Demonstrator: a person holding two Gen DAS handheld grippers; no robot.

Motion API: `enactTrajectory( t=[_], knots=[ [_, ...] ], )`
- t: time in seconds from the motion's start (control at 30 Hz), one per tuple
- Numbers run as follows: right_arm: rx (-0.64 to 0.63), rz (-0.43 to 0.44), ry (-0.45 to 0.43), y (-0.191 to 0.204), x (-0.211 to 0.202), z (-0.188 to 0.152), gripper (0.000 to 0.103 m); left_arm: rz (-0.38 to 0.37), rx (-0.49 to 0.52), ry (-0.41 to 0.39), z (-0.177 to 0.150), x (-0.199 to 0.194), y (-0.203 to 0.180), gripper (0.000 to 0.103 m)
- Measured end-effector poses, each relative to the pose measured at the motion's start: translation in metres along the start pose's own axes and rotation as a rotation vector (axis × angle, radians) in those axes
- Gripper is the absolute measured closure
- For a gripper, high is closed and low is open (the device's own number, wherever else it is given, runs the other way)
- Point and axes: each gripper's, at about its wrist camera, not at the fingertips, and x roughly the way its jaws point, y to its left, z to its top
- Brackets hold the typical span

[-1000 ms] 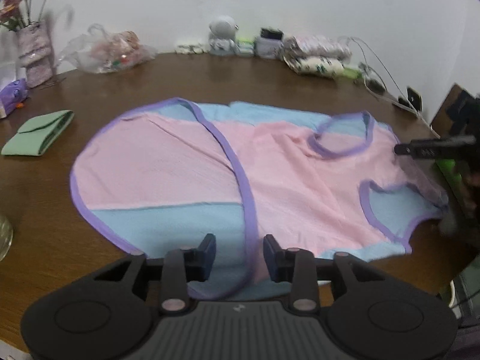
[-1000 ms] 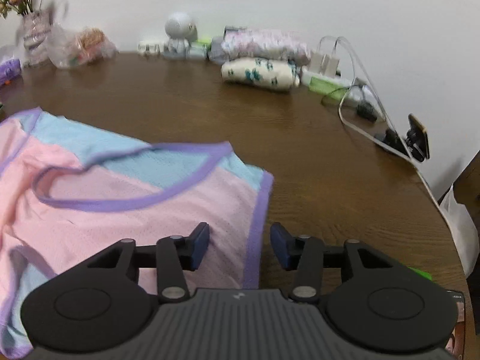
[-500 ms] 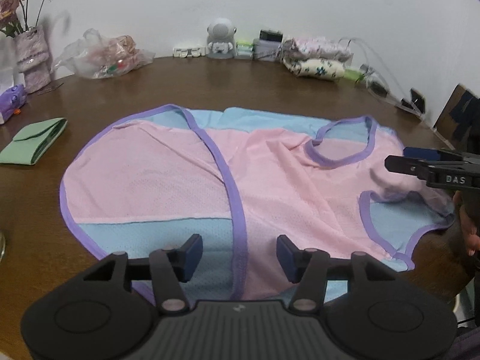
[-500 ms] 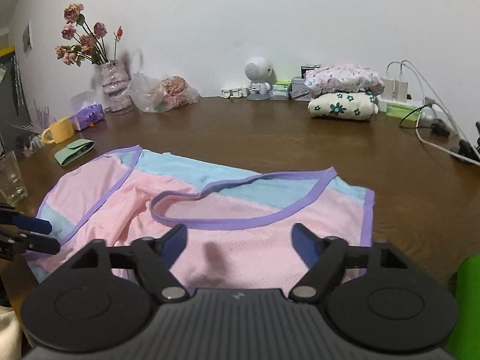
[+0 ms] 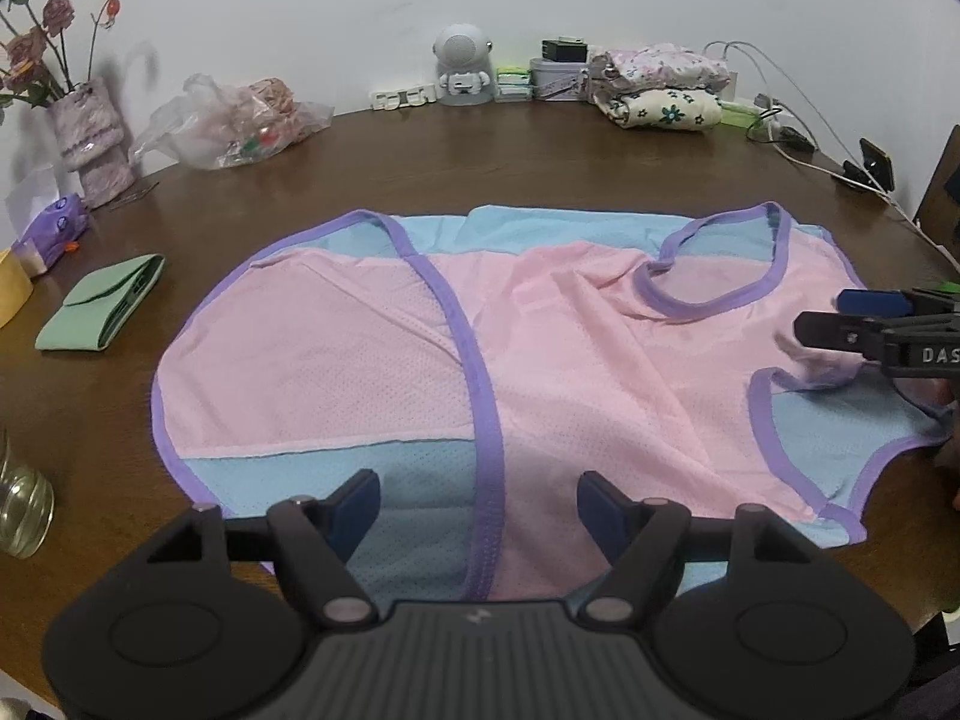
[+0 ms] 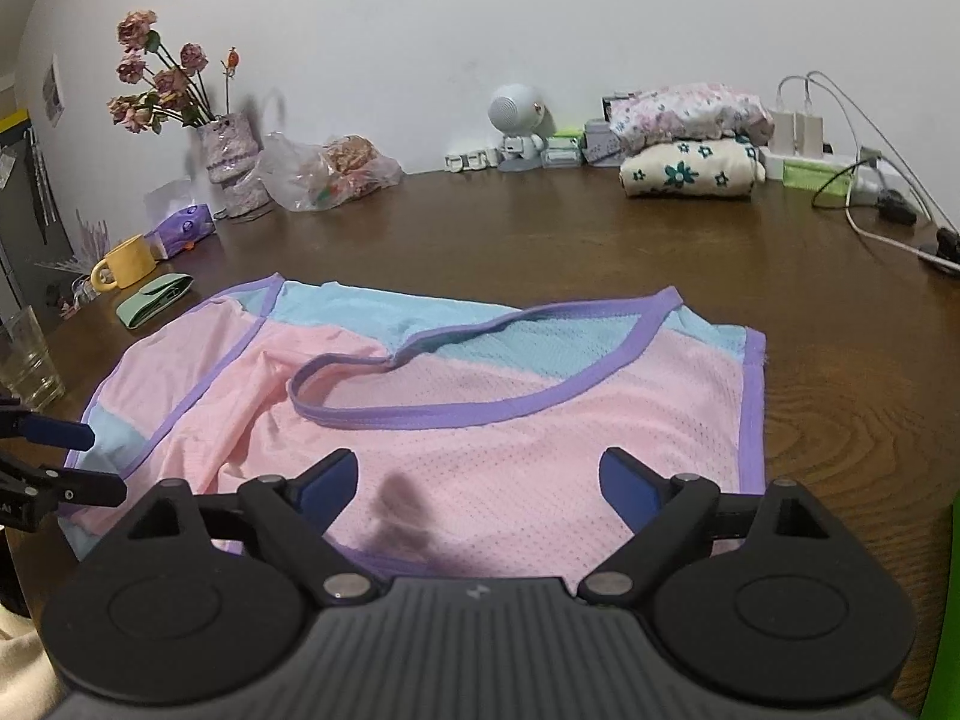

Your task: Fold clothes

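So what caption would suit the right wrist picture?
Open right gripper poised over a pink, blue and purple mesh garment spread on a wooden table.

A sleeveless mesh top (image 5: 570,360) lies spread out flat on the brown wooden surface (image 5: 510,162). It is mostly pink, with light blue panels along both long sides and purple binding on every edge. The neckline (image 6: 480,372) forms a wide purple loop, open and slightly rumpled. One purple band (image 5: 474,396) runs across the pink middle. Soft wrinkles cross the fabric.
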Motion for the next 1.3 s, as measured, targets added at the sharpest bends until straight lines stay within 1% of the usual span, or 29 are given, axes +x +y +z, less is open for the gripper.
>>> enactTrajectory(
  t=[0.13,0.2,0.27,0.33,0.5,0.57,0.63,0.67,0.73,0.77,0.8,0.9,0.93,0.97,1.0,1.07,1.17,1.2,1.23,1.27,1.3],
  knots=[
    [-0.008,-0.023,0.009,0.003,0.001,0.000,0.013,-0.017,-0.022,-0.009,-0.005,0.003,0.010,0.031],
    [-0.016,-0.044,0.017,0.005,0.002,0.000,0.010,-0.022,-0.033,-0.015,-0.008,0.002,0.017,0.031],
    [-0.029,-0.065,0.027,0.008,0.003,0.002,0.010,-0.030,-0.047,-0.025,-0.012,0.000,0.026,0.031],
    [-0.053,-0.076,0.029,0.014,0.001,0.006,0.010,-0.052,-0.067,-0.035,-0.017,-0.003,0.036,0.031],
    [-0.111,-0.051,0.009,0.035,-0.007,0.029,0.010,-0.120,-0.110,-0.083,-0.032,-0.012,0.057,0.031],
    [-0.147,-0.042,-0.001,0.048,-0.005,0.043,0.011,-0.147,-0.127,-0.103,-0.038,-0.016,0.066,0.031],
    [-0.206,-0.016,0.014,0.070,0.005,0.059,0.013,-0.181,-0.137,-0.125,-0.043,-0.019,0.071,0.029],
    [-0.234,0.001,0.022,0.081,0.011,0.067,0.013,-0.197,-0.137,-0.136,-0.045,-0.019,0.073,0.029],
    [-0.258,0.103,0.054,0.099,0.032,0.081,0.014,-0.227,-0.141,-0.150,-0.045,-0.019,0.076,0.029],
    [-0.265,0.155,0.073,0.107,0.044,0.089,0.019,-0.245,-0.146,-0.154,-0.045,-0.019,0.077,0.029],
    [-0.235,0.210,0.111,0.113,0.061,0.097,0.026,-0.263,-0.152,-0.158,-0.045,-0.018,0.079,0.029],
    [-0.191,0.211,0.208,0.136,0.113,0.119,0.037,-0.330,-0.154,-0.194,-0.043,-0.022,0.079,0.029],
    [-0.214,0.187,0.226,0.146,0.127,0.122,0.039,-0.349,-0.151,-0.203,-0.043,-0.023,0.077,0.029],
    [-0.236,0.163,0.244,0.155,0.141,0.124,0.046,-0.363,-0.141,-0.201,-0.043,-0.022,0.075,0.029],
    [-0.256,0.140,0.260,0.163,0.154,0.127,0.048,-0.367,-0.127,-0.191,-0.044,-0.020,0.073,0.029],
    [-0.241,0.120,0.260,0.163,0.162,0.130,0.051,-0.355,-0.099,-0.167,-0.045,-0.017,0.070,0.032],
    [-0.218,0.090,0.262,0.162,0.175,0.135,0.062,-0.352,-0.079,-0.165,-0.049,-0.019,0.073,0.032],
    [-0.210,0.081,0.262,0.161,0.180,0.136,0.078,-0.360,-0.083,-0.162,-0.050,-0.020,0.076,0.033],
    [-0.203,0.071,0.262,0.161,0.184,0.138,0.089,-0.365,-0.083,-0.160,-0.050,-0.020,0.077,0.033],
    [-0.195,0.061,0.263,0.160,0.188,0.139,0.094,-0.369,-0.080,-0.159,-0.050,-0.020,0.078,0.033],
    [-0.188,0.051,0.263,0.160,0.193,0.141,0.094,-0.367,-0.072,-0.157,-0.050,-0.020,0.078,0.033]
  ],
)
